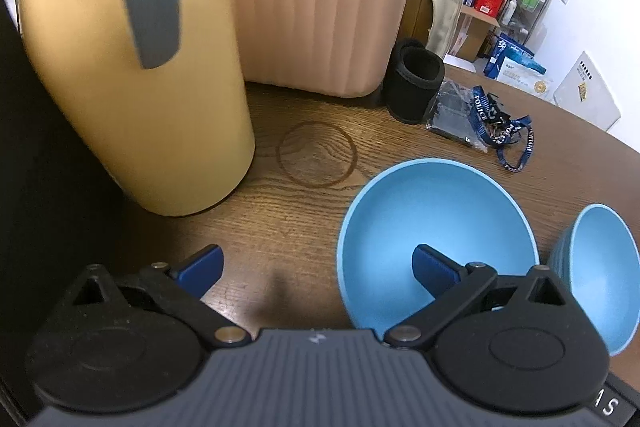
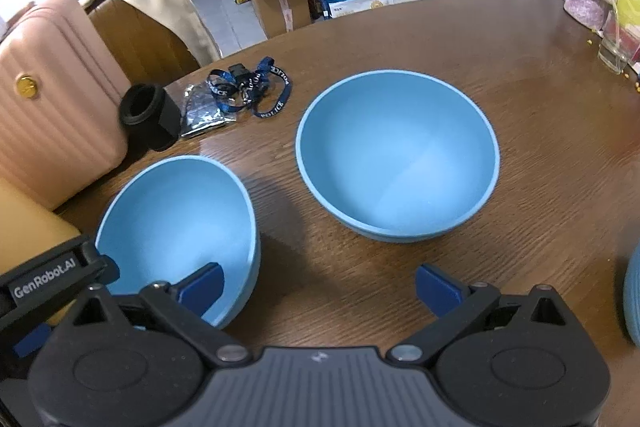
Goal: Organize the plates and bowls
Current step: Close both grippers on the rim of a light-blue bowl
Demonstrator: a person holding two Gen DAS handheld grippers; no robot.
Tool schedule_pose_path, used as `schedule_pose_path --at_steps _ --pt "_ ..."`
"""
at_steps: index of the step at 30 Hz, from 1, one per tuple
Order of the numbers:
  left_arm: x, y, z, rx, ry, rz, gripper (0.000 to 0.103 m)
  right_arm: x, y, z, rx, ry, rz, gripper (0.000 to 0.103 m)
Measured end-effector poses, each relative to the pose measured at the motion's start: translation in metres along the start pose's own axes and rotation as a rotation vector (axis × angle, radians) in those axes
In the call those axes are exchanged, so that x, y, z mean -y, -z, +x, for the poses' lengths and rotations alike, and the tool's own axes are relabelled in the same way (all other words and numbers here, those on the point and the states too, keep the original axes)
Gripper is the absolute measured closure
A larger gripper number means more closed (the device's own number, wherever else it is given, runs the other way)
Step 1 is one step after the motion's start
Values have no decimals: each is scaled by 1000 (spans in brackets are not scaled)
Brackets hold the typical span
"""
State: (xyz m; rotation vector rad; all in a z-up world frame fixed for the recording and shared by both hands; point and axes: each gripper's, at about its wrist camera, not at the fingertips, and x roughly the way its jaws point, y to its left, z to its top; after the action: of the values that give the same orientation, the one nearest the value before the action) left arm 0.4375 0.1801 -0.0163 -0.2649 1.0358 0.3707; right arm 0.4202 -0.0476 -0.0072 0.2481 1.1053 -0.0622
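Lettering reads "POLICE" on the blue lanyard and "GenRobot.AI" on the left gripper; both it and the right gripper gape open, holding nothing; two blue bowls, the near bowl and the far bowl, sit apart on the wooden table; a pink suitcase and yellow flask stand behind.

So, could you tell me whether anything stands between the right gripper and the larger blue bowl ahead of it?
Nothing visible does. Only bare wooden table lies between the open right gripper and the larger blue bowl. The tilted smaller blue bowl sits off to its left, clear of the path.
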Motion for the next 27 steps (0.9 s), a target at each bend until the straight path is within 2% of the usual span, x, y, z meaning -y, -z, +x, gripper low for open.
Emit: schedule_pose_path --at_steps 4,10,13,15,17,18,21,23,27 --pt "4 -3 10 -7 -7 9 1 -5 -3 13 -15 3 0 7" --pt "3 -8 22 -21 -18 7 14 -16 -2 24 -33 -12 -16 16" --pt "1 -9 28 -36 -10 2 27 -22 -2 30 -46 -14 -28 22" --pt "1 -10 32 -51 2 -1 41 -26 -3 35 -50 -16 -37 29" --pt "2 -9 36 -62 8 2 50 -29 -4 39 -53 -22 -41 40" --pt "2 -10 37 -66 11 3 56 -30 -5 41 -55 -27 -42 42" --pt "2 -10 40 -74 18 4 69 -32 -7 46 -62 -36 -46 56" --pt "4 -11 42 -75 28 5 77 -32 -8 49 -68 -50 -42 70" --pt "9 -10 43 -72 47 22 90 -32 -10 54 -77 -77 -40 78"
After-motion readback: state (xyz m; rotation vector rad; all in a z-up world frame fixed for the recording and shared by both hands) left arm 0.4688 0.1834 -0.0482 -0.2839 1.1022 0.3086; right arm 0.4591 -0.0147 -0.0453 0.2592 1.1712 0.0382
